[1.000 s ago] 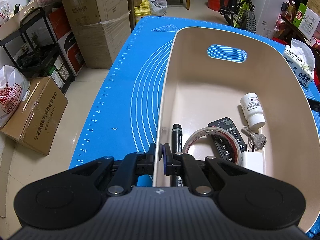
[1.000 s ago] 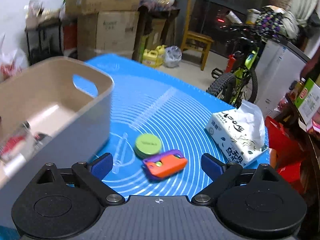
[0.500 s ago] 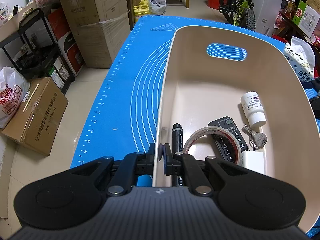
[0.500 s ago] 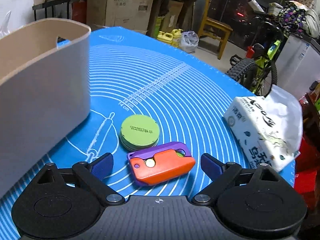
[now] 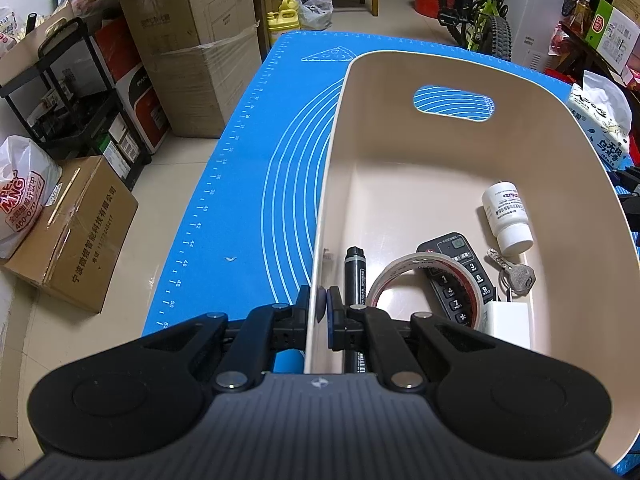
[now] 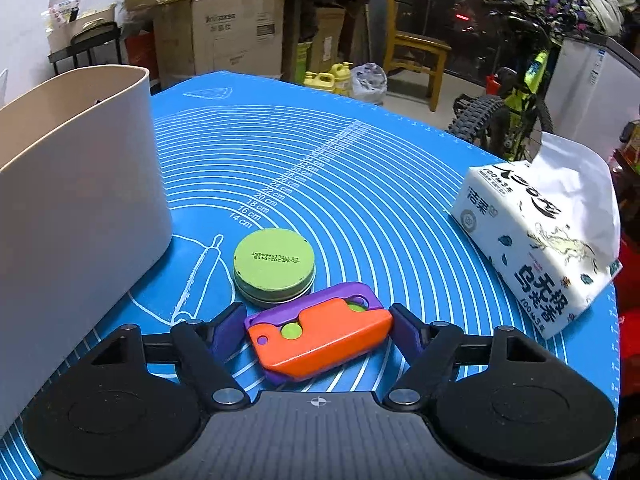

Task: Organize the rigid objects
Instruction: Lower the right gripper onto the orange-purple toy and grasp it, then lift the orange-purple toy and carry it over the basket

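My left claw (image 5: 322,307) — pinched tight on the near wall of the beige bin (image 5: 400,184), one finger outside the wall, one inside.

Bin contents, left to right:
- black marker (image 5: 356,276), lying along the left wall;
- roll of clear tape (image 5: 424,284), leaning over the black remote (image 5: 460,268);
- white adapter block (image 5: 508,324), at the near right corner;
- silver key on its ring (image 5: 516,276), just beyond the adapter;
- white pill bottle (image 5: 506,216), on its side near the right wall.

My right claw (image 6: 319,330) — spread wide and holding nothing, its fingers to either side of the orange-and-purple folding toy knife (image 6: 320,336), close to its ends; I cannot tell whether the pads touch it. The knife lies flat on the blue mat (image 6: 320,168) covering the table.

Green round tin (image 6: 274,266) — on the mat just beyond the knife, near the bin's outer wall (image 6: 80,200).

Tissue pack (image 6: 540,236) — at the mat's right edge, well apart from the knife.
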### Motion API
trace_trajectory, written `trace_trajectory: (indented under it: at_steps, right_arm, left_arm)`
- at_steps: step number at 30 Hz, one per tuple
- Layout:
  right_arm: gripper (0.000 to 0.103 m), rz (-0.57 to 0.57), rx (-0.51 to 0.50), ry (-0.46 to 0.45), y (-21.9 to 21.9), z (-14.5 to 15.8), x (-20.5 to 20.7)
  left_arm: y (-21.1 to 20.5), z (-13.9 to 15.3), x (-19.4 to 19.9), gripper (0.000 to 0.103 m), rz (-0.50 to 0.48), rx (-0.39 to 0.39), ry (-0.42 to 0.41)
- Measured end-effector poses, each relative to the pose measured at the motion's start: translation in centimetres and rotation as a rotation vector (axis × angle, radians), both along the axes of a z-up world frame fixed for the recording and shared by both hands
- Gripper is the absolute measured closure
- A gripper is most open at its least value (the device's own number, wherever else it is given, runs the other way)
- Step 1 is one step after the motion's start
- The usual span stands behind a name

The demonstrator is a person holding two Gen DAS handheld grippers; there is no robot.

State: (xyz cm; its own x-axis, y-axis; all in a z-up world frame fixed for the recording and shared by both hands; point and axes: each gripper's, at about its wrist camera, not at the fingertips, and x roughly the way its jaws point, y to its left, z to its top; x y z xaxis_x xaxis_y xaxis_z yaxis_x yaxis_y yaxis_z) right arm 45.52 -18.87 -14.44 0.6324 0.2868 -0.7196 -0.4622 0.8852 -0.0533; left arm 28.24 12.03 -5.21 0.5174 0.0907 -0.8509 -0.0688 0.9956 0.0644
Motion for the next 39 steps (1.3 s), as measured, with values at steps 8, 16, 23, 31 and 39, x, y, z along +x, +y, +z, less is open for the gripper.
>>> trace_trajectory:
  at_steps: [8, 16, 23, 31, 39]
  right_arm:
    - [0.025, -0.045, 0.006, -0.042, -0.5, 1.6, -1.6]
    - [0.025, -0.065, 0.046, -0.135, -0.7, 6.3, -4.5]
    - [0.025, -0.012, 0.087, -0.248, 1.2, 11.3, -7.7]
    - [0.025, 0.106, 0.106, -0.346, 6.5, 15.9, -10.7]
    - [0.025, 0.171, 0.109, -0.305, 11.4, 15.9, -11.7]
  left_arm:
    - [0.0, 0.0, -0.1, 0.094, 0.004, -0.005, -0.001]
    - [0.0, 0.1, 0.0, 0.094, 0.014, -0.01, 0.001]
    - [0.0, 0.1, 0.1, 0.094, 0.023, -0.009, 0.0]
    - [0.0, 0.0, 0.0, 0.094, 0.023, -0.01, 0.0]
    - [0.0, 0.0, 0.0, 0.094, 0.02, -0.006, -0.001]
